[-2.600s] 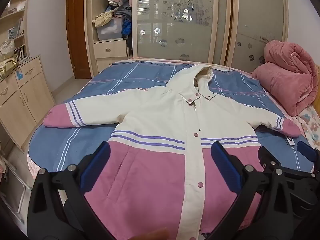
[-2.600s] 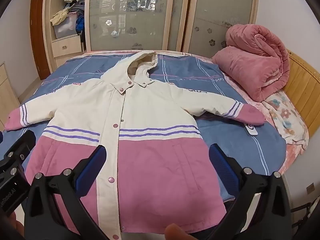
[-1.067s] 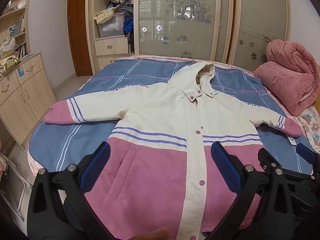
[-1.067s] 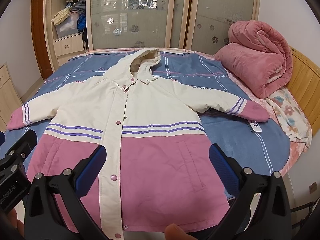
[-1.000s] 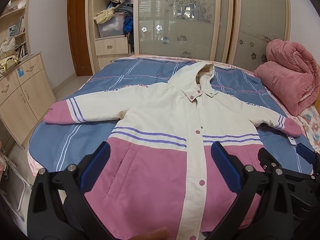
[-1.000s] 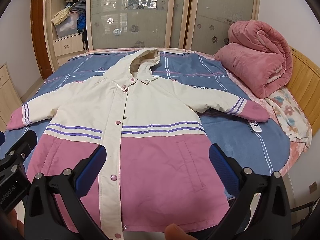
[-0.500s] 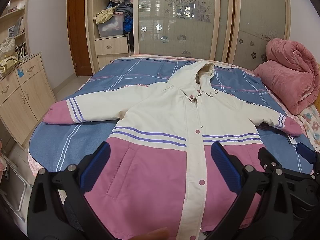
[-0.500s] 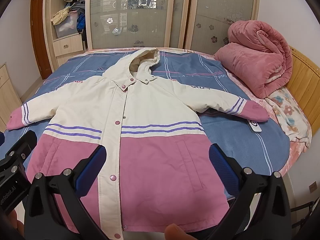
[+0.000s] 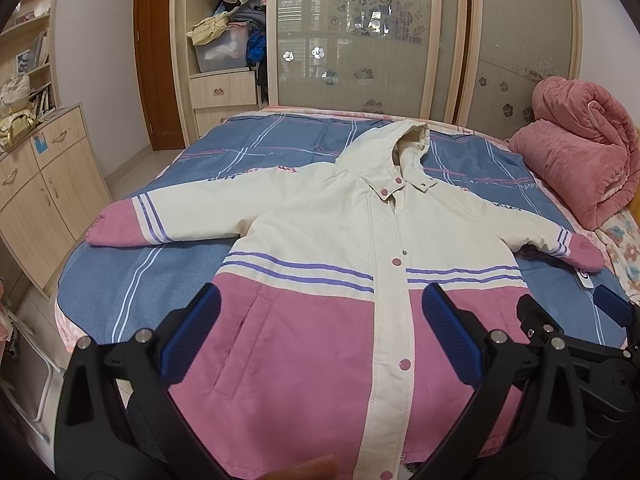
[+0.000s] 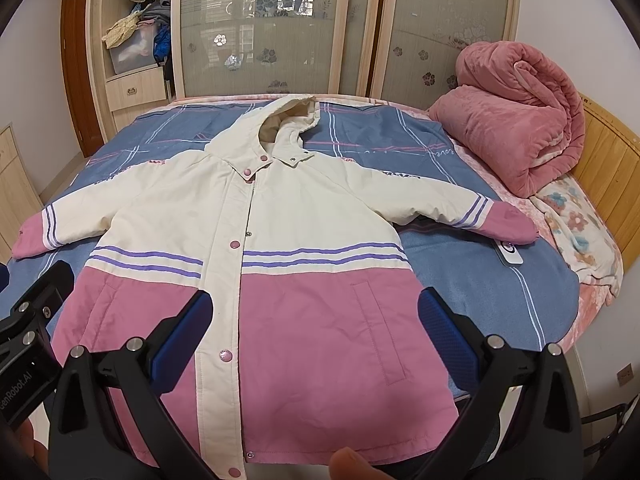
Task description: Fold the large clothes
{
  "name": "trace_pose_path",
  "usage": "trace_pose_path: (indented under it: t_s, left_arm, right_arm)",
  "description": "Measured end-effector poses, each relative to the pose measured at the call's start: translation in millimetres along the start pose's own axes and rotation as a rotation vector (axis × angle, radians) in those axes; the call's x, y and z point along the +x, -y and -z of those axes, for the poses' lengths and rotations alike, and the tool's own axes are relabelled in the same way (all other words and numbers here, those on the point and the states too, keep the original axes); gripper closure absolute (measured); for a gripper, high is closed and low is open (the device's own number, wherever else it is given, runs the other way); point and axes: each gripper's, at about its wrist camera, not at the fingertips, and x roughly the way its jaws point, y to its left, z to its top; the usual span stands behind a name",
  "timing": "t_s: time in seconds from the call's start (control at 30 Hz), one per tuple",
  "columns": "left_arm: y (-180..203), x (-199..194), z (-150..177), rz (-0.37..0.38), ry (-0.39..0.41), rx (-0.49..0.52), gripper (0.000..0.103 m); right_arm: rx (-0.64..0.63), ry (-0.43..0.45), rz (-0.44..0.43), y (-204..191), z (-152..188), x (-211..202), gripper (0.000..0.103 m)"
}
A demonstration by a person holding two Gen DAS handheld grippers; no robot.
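A cream and pink hooded coat (image 9: pixel 340 264) lies flat and face up on the blue bed (image 9: pixel 104 264), snapped shut, both sleeves spread out, hood toward the wardrobe. It also shows in the right wrist view (image 10: pixel 304 240). My left gripper (image 9: pixel 320 336) is open and empty, held above the coat's pink hem. My right gripper (image 10: pixel 312 332) is open and empty, also above the hem, to the right of the left one. The right gripper's body shows in the left wrist view (image 9: pixel 568 344).
A rolled pink blanket (image 10: pixel 516 132) lies at the bed's far right. A white tag (image 10: pixel 510 254) sits by the right cuff. Wardrobe doors (image 9: pixel 360 40) stand behind the bed. A wooden cabinet (image 9: pixel 44 184) stands left, a wooden headboard (image 10: pixel 616 168) right.
Both views have shifted slightly; the coat sits a little farther and more centred. The coat itself has not moved and both grippers stay open.
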Motion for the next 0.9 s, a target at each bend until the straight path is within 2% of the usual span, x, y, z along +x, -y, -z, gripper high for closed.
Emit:
trace_pose_path:
  t_s: [0.9]
  left_arm:
    - [1.3, 17.1, 4.1, -0.005, -0.037, -0.001, 0.002]
  right_arm:
    - [-0.010, -0.037, -0.002, -2.3, 4.7, 16.4, 0.001]
